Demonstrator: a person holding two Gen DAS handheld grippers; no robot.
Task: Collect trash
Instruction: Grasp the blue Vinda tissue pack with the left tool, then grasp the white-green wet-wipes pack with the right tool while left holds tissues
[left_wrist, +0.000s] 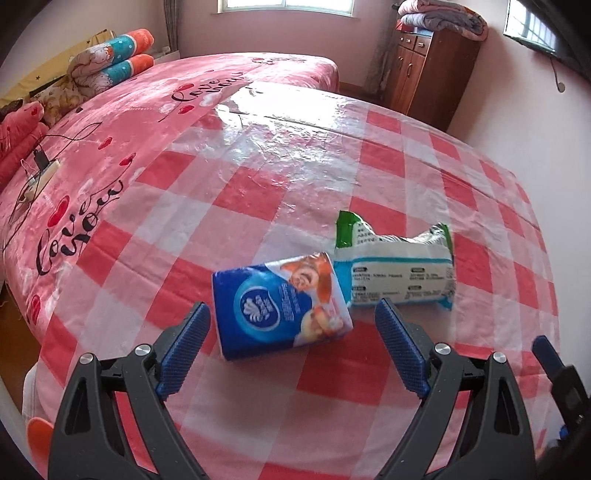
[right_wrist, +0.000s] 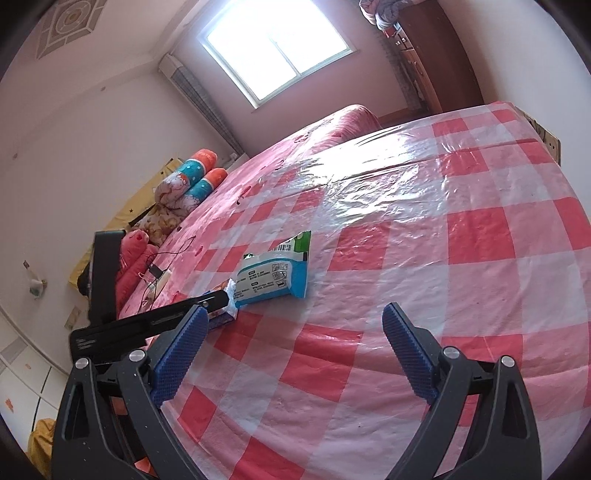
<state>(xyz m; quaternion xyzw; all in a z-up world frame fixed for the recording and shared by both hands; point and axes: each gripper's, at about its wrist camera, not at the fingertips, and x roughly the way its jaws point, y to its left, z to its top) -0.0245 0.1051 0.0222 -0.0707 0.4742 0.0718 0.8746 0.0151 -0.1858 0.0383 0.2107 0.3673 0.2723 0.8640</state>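
2 packets lie on the checked plastic sheet (left_wrist: 406, 155) ahead of my grippers, and neither is held.

1. Left gripper (left_wrist: 291, 314): I read the jaws as spread wide, with nothing between the blue pads (left_wrist: 184, 347). The blue tissue pack (left_wrist: 280, 302) lies just ahead of the gap, nearer the left-hand pad, tilted on the sheet. I see no contact between pad and pack.

2. Beyond the tissue pack and toward the right-hand finger lies the white wipes packet (left_wrist: 399, 273), with a green end and blue trim. Its near left corner touches or overlaps the tissue pack; I cannot tell which.

3. Right gripper (right_wrist: 293, 317): jaws also wide apart and empty, hovering over the sheet. In this view the wipes packet (right_wrist: 273, 278) lies ahead and to the left of the gap, well clear of both pads. Only a sliver of the tissue pack (right_wrist: 221, 317) shows, behind the left-hand finger and the black body of the left gripper (right_wrist: 147, 325), which crosses the frame there.

4. Surroundings: a pink bedspread (left_wrist: 110, 122) extends to the left of the sheet, rolled quilts (left_wrist: 110, 62) sit at its far left, and a wooden cabinet (left_wrist: 424, 66) stands far ahead on the right.
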